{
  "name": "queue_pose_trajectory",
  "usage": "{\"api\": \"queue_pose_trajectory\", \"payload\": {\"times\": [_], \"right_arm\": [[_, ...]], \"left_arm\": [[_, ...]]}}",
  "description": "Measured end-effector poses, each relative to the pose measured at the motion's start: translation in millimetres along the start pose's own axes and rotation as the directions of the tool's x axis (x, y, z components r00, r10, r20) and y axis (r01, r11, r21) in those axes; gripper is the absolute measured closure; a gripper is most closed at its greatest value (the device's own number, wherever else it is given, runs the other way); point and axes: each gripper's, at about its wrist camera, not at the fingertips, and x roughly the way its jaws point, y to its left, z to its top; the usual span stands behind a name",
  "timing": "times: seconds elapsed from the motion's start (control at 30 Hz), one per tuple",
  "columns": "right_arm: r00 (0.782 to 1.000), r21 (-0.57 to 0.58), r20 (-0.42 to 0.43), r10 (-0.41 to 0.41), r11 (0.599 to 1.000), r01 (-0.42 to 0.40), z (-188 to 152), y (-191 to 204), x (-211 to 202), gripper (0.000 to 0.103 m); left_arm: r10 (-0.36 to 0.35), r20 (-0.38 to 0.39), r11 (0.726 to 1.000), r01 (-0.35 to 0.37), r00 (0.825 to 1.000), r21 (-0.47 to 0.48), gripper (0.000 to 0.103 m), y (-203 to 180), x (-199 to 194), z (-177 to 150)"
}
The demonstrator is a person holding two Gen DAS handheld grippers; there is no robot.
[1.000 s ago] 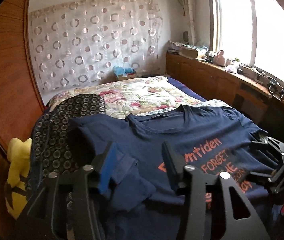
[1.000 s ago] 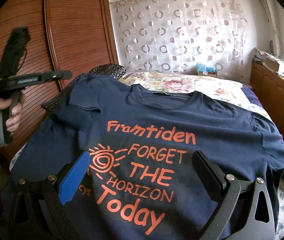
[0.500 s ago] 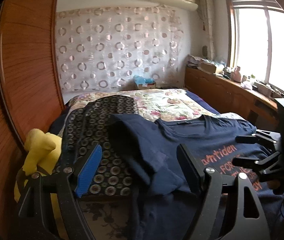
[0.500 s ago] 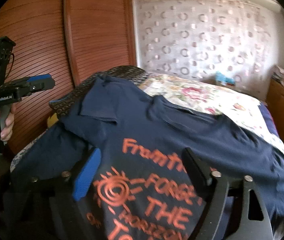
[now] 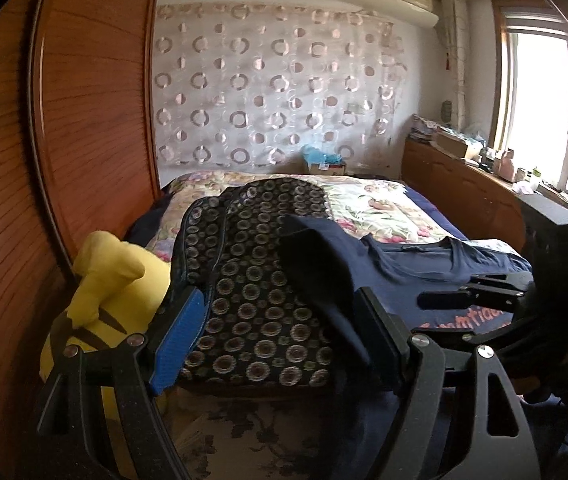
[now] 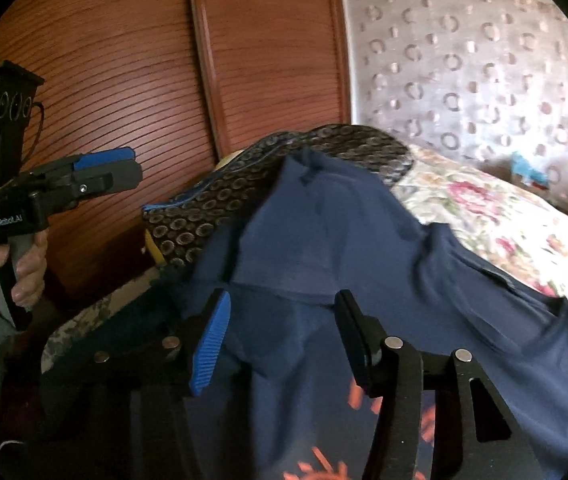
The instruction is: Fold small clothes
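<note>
A navy T-shirt with orange print (image 6: 384,264) lies spread face up on the bed; it also shows in the left wrist view (image 5: 412,264). Its left sleeve (image 6: 304,256) lies folded inward on the body. My right gripper (image 6: 279,332) is open and empty, low over the shirt just below that sleeve. My left gripper (image 5: 279,336) is open and empty, off the bed's left side, above the patterned pillow. In the right wrist view the left gripper (image 6: 103,172) is held in the air by a hand at the far left.
A dark circle-patterned pillow (image 5: 259,264) and a yellow plush toy (image 5: 111,280) lie left of the shirt. A floral quilt (image 6: 496,216) covers the bed beyond. A wooden sliding wardrobe (image 6: 163,60) stands close on the left. A wooden cabinet (image 5: 464,188) runs under the window on the right.
My left gripper has pulled back and left off the shirt, leaving the sleeve folded inward. My right gripper has swung left and down toward the sleeve side.
</note>
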Motion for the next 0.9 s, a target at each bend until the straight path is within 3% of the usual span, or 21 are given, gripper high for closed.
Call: {"api": "queue_pose_trajectory", "payload": {"times": [0.27, 0.4, 0.47, 0.73, 0.9], "right_arm": [[0.994, -0.013, -0.061, 0.088, 0.996, -0.089, 12.4, -6.7, 37.6, 0.064], [0.992, -0.033, -0.095, 0.084, 0.996, -0.088, 18.4, -10.9, 50.0, 0.087], [0.996, -0.021, -0.068, 0.057, 0.998, -0.059, 21.9, -17.6, 46.1, 0.097], [0.991, 0.089, 0.015, -0.130, 0.988, 0.128, 43.4, -80.1, 33.5, 0.098], [0.983, 0.147, 0.029, -0.183, 0.973, 0.176, 56.6, -108.3, 40.6, 0.098]], "left_arm": [[0.027, -0.044, 0.999, -0.028, 0.999, -0.026, 0.025, 15.2, 19.5, -5.7], [0.023, -0.044, 0.999, -0.025, 0.999, -0.027, 0.025, 14.7, 23.0, -3.1], [0.016, -0.041, 1.000, -0.017, 0.999, -0.025, 0.025, 12.9, 25.1, -1.6], [-0.013, -0.053, 1.000, 0.012, 0.999, -0.007, 0.025, 3.0, 34.6, -0.7], [-0.021, -0.058, 1.000, 0.021, 0.998, 0.002, 0.025, -4.7, 34.7, 0.6]]}}
